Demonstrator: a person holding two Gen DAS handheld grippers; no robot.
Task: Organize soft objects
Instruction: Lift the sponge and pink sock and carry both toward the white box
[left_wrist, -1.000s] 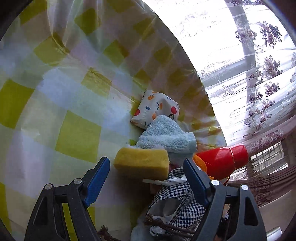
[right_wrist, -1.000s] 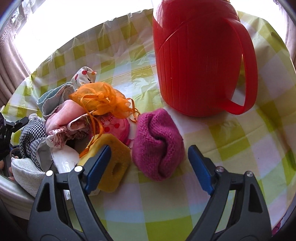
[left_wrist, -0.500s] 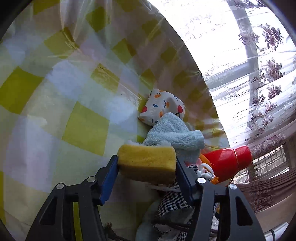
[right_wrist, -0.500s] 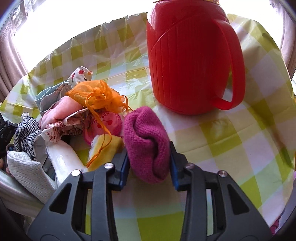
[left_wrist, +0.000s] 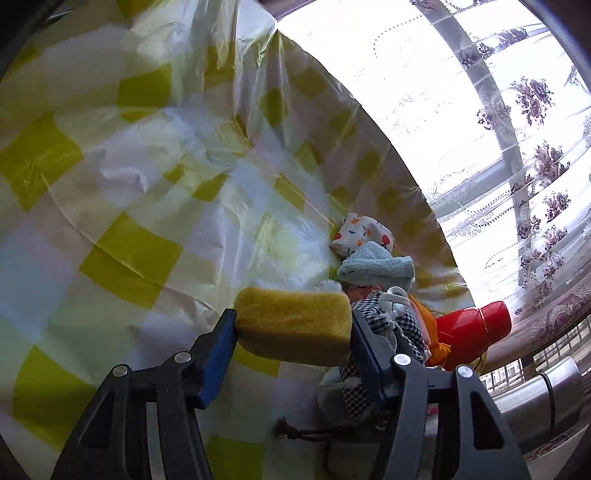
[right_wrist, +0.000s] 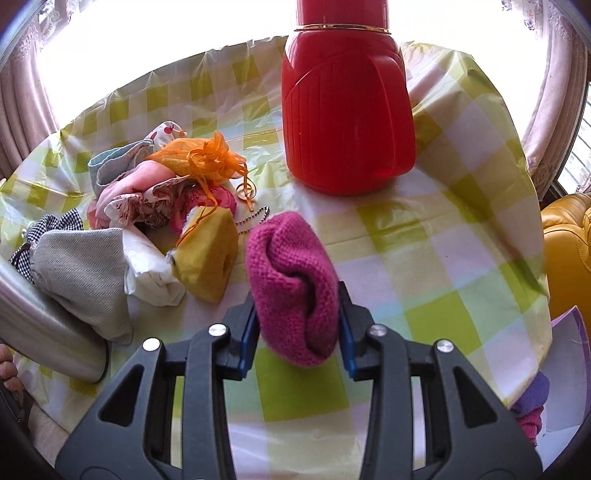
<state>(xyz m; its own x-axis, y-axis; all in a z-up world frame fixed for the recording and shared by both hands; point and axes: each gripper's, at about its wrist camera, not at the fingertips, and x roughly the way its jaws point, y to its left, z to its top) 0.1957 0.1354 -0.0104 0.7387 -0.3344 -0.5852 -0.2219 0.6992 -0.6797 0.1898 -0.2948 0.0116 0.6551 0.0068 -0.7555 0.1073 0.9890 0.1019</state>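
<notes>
— Where are the soft things right now?

— Two are in the grippers. The yellow sponge (left_wrist: 293, 324) sits crosswise between the blue pads of the left gripper (left_wrist: 293, 332), both pads pressed against its ends, jaws about half open because the sponge fills them. It is held above the checked tablecloth (left_wrist: 129, 251).

— And the other hand?

— The right gripper (right_wrist: 297, 319) is clamped on the pink knitted piece (right_wrist: 293, 286), a rolled bundle that bulges out above and below the pads (jaws fairly narrow, squeezing it).

— What lies around them?

— Left of the knitted piece, in the right wrist view, is the pile: a second yellow sponge with a hole (right_wrist: 207, 258), just beside it crumpled white plastic (right_wrist: 147, 273), a grey striped pouch (right_wrist: 81, 273), a houndstooth pouch (right_wrist: 55, 225) at the edge, pink and floral cloths (right_wrist: 140, 199), a light blue towel (right_wrist: 110, 166), and an orange mesh bag (right_wrist: 201, 158) on top with its ribbon trailing over the sponge. A bead chain (right_wrist: 255, 216) lies on the cloth between pile and knit.

— Anything in the way?

— A tall red jug (right_wrist: 347, 110) stands behind the knitted piece, apart from it. A metal cylinder (right_wrist: 48, 325) lies at the left edge, against the grey pouch. From the left wrist, the towel and a fruit-print pouch (left_wrist: 364, 234) lie beyond the held sponge, the houndstooth pouch right behind the right-hand pad.
</notes>
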